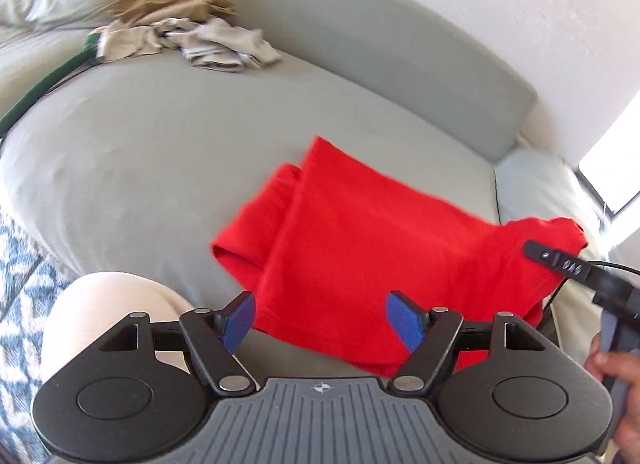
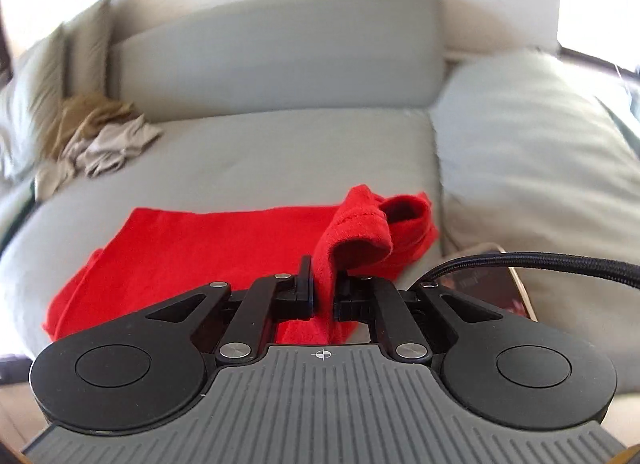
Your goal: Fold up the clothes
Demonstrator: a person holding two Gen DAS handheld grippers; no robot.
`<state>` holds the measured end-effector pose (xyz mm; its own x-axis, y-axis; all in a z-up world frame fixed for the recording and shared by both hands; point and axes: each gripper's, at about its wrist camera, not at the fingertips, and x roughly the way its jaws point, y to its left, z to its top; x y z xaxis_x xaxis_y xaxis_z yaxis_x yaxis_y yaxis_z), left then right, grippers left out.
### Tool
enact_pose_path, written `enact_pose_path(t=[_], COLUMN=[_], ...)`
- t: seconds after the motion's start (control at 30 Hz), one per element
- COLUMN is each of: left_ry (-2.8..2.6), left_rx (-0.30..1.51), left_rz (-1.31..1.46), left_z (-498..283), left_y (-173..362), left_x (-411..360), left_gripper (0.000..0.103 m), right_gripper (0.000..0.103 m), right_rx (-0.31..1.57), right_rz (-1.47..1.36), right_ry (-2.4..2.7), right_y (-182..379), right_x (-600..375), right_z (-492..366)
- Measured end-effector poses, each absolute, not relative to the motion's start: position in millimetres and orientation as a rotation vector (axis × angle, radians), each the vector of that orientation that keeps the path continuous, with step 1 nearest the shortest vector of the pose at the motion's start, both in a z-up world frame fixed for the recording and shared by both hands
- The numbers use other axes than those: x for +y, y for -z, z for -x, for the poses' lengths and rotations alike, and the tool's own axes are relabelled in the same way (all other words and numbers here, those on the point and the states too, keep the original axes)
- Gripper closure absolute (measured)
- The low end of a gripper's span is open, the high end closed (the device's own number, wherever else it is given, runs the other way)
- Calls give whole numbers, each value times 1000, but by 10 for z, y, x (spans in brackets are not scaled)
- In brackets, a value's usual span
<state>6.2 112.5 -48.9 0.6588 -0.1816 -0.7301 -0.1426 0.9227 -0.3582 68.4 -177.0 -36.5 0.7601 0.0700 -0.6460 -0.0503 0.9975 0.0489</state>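
Observation:
A red garment (image 1: 360, 232) lies partly folded on the grey sofa seat (image 1: 140, 152). My left gripper (image 1: 320, 320) is open and empty, blue pads spread, just above the garment's near edge. My right gripper (image 2: 323, 296) is shut on a red sleeve or corner of the garment (image 2: 352, 232) and lifts it off the seat. The right gripper also shows in the left wrist view (image 1: 560, 260) at the garment's right end. The rest of the garment (image 2: 192, 248) lies flat to the left.
A crumpled pile of beige and brown clothes (image 1: 180, 28) lies at the back left of the sofa seat (image 2: 280, 152). A cushion (image 2: 540, 152) sits at the right. A black cable (image 2: 540, 264) runs over a phone-like object (image 2: 500, 292). A patterned rug (image 1: 20, 272) is at left.

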Motion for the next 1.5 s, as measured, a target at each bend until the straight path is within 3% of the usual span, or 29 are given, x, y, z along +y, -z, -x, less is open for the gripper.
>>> enact_pose_path(t=[0.17, 0.37, 0.53, 0.83, 1.5], left_ry=[-63, -94, -75, -60, -129], left_rx=[840, 847, 847, 858, 849], left_rz=[500, 576, 581, 578, 574], left_z=[-18, 36, 19, -2, 61], left_y=[530, 638, 638, 643, 529], left_x=[1516, 1737, 1753, 1728, 1702], left_gripper=[30, 30, 30, 30, 31], right_gripper=[95, 95, 95, 95, 93], right_rx=[623, 769, 798, 693, 810], right_rz=[245, 388, 234, -29, 67], right_ry=[-262, -425, -397, -403, -535], right_y=[276, 761, 678, 265, 448], right_x=[-648, 151, -12, -308, -24], right_z=[-653, -537, -558, -511, -480])
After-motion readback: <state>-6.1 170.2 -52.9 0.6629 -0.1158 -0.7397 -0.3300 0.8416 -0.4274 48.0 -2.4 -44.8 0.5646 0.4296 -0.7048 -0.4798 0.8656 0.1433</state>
